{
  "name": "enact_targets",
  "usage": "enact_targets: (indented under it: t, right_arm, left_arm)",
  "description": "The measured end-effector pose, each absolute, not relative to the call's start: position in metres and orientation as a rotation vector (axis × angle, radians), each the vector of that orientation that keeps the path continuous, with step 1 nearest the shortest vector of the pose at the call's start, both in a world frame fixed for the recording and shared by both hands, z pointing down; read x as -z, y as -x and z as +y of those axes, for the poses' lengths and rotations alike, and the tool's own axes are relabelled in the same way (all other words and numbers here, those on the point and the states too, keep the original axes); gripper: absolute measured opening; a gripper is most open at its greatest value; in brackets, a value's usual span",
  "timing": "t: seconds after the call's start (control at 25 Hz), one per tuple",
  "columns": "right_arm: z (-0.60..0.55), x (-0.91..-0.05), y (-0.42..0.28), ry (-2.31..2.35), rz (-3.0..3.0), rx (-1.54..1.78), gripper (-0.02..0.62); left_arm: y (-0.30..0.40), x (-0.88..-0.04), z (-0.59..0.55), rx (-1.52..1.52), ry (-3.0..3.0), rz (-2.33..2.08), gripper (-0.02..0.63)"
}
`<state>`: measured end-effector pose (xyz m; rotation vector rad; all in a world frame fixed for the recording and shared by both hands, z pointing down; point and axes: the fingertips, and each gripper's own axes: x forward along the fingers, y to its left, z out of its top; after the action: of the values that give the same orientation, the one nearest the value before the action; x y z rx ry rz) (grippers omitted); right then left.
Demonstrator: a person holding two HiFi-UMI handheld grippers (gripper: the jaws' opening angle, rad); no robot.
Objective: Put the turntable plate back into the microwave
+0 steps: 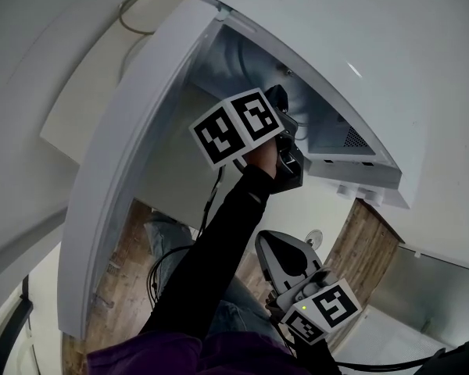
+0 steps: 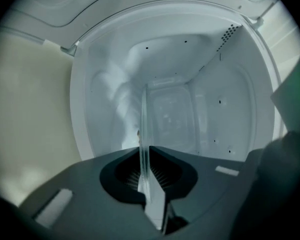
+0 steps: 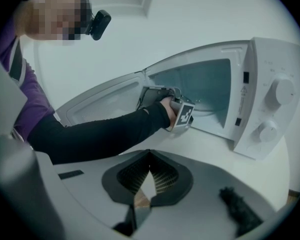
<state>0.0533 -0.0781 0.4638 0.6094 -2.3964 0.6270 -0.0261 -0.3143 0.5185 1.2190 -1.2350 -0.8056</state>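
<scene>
Microwave is on the white bench, with its door swung fully open to the left. Bench edges aren't visible, so I can't place it against them.

A black sleeve reaches across in front of the door to the mouth of the cavity.

Left tool is at the cavity mouth, pointing inward. It is clenched on the rim of the clear glass turntable plate.

In the left gripper view the plate is edge-on, a thin glass line rising straight up from the jaws. Its plane lies along the tool's pointing line and its span reaches ahead toward the back wall. Most of it is already past the opening. I can't tell whether it touches the cavity floor or how it tilts against it.

Vent holes are on the cavity wall, upper right in that view.

The control panel with two knobs is on the right of the microwave front.

Right tool is held low, well apart from the microwave and aimed at it. Its jaws are pressed together with nothing between them.
</scene>
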Motion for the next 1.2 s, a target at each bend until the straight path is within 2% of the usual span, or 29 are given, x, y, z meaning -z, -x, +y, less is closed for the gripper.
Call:
enact_targets:
  t: [0.44, 1.08, 1.2]
  right_arm:
    - [-0.086, -0.459, -0.056, -0.618, -2.406, -0.616, 0.009]
    - [-0.102, -0.454, -0.051, -0.658, -2.464, -0.672, 0.009]
    - [-0.103, -0.455, -0.052, -0.655, -2.462, -0.676, 0.009]
  left_arm:
    - [0.031, -0.523, -0.315, 0.545, -1.213, -1.512, 0.076]
    - [0.051, -0.529, -0.319, 0.044, -1.360, -1.986, 0.269]
    - [0.052, -0.529, -0.318, 0.000, -1.380, -2.024, 0.285]
